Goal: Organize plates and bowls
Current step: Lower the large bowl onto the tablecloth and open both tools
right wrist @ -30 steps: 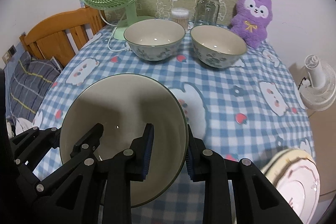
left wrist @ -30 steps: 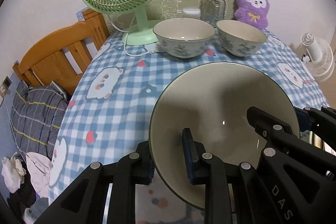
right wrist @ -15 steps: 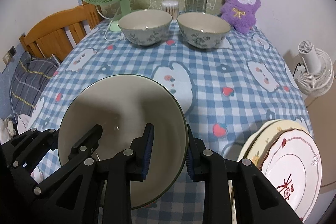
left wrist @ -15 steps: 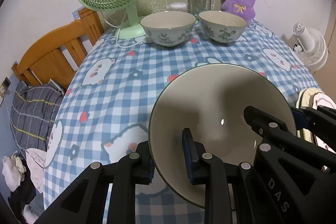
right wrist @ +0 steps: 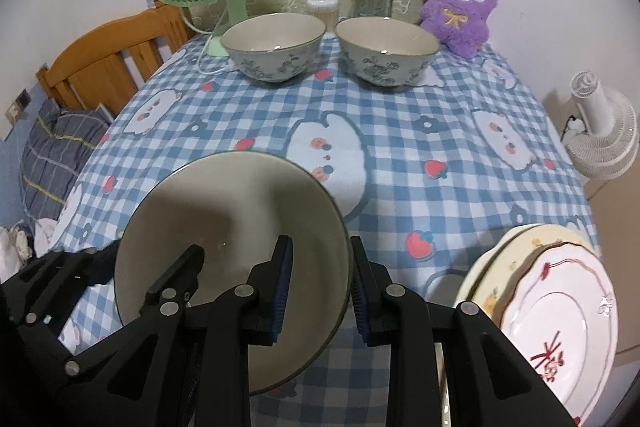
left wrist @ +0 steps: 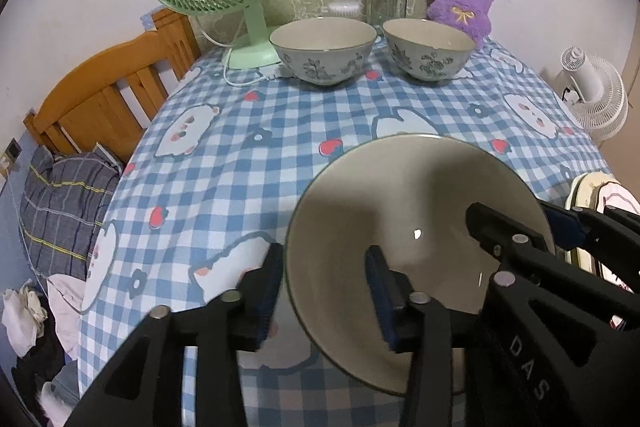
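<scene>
Change: left tongs [left wrist: 324,291] have just been opening, pads now parted astride the large bowl [left wrist: 416,227] rim, gripping nothing.
Right tongs [right wrist: 318,291]: clamped on the same bowl's opposite rim, near the front edge of the worktop [right wrist: 420,163].
Bowls: three, two patterned bowls [right wrist: 276,51] side by side at the back.
Plates: two plates [right wrist: 560,311] stacked at the front-right edge.
Open room: bare checked middle.

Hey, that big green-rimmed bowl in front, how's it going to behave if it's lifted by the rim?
The large bowl looks glazed ceramic, with a glint inside, so probably stiff, fairly heavy and slippery. Pinched at one edge by the right hand-held gripper, it may tilt. It would likely chip if dropped.
</scene>
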The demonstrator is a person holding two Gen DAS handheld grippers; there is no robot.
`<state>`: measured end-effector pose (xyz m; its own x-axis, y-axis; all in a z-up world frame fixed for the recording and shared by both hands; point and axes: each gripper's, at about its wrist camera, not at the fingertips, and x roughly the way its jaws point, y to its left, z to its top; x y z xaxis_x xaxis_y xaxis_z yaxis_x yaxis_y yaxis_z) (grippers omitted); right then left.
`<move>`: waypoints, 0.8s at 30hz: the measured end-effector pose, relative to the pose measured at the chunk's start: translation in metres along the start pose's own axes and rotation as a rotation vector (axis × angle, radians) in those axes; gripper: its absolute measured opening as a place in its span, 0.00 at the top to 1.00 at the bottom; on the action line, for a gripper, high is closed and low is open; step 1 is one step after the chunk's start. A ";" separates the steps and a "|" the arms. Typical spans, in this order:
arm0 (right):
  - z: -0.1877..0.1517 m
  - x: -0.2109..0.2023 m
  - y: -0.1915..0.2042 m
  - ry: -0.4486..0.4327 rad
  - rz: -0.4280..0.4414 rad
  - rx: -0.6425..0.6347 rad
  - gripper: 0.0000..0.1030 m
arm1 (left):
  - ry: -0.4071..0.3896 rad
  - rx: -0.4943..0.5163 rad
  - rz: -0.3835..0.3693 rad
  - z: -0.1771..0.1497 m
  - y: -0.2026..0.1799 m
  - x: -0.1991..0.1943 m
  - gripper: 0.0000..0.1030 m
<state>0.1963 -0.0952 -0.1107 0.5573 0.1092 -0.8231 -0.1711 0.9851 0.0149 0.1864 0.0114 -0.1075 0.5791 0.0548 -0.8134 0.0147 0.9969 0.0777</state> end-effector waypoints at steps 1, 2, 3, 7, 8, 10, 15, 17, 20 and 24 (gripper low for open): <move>0.001 0.000 0.000 0.000 -0.006 0.000 0.69 | -0.002 -0.001 0.006 0.000 0.000 -0.001 0.40; 0.001 -0.001 -0.001 0.002 -0.011 0.002 0.69 | -0.009 -0.001 0.015 0.000 0.001 -0.002 0.37; 0.002 -0.002 -0.002 0.005 -0.010 0.006 0.69 | -0.014 -0.003 0.026 0.001 0.001 -0.005 0.36; 0.002 -0.006 -0.009 0.013 -0.009 0.047 0.51 | -0.018 -0.015 0.032 0.003 0.002 -0.011 0.31; 0.003 -0.009 -0.011 0.003 -0.005 0.053 0.50 | -0.021 -0.020 0.031 0.004 0.002 -0.014 0.31; 0.003 -0.014 -0.013 -0.007 0.001 0.056 0.48 | -0.024 -0.026 0.035 0.006 0.003 -0.017 0.28; 0.007 -0.031 -0.018 -0.045 0.016 0.048 0.35 | -0.035 -0.052 0.024 0.012 0.004 -0.028 0.25; 0.010 -0.038 -0.021 -0.064 0.020 0.044 0.30 | -0.044 -0.055 0.027 0.015 0.004 -0.033 0.22; 0.015 -0.047 -0.025 -0.078 0.028 0.038 0.30 | -0.058 -0.052 0.027 0.020 0.001 -0.041 0.20; 0.021 -0.058 -0.029 -0.101 0.032 0.023 0.30 | -0.075 -0.049 0.016 0.029 -0.002 -0.049 0.16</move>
<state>0.1859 -0.1269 -0.0512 0.6313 0.1526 -0.7604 -0.1721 0.9836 0.0545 0.1817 0.0054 -0.0511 0.6387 0.0678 -0.7665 -0.0338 0.9976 0.0601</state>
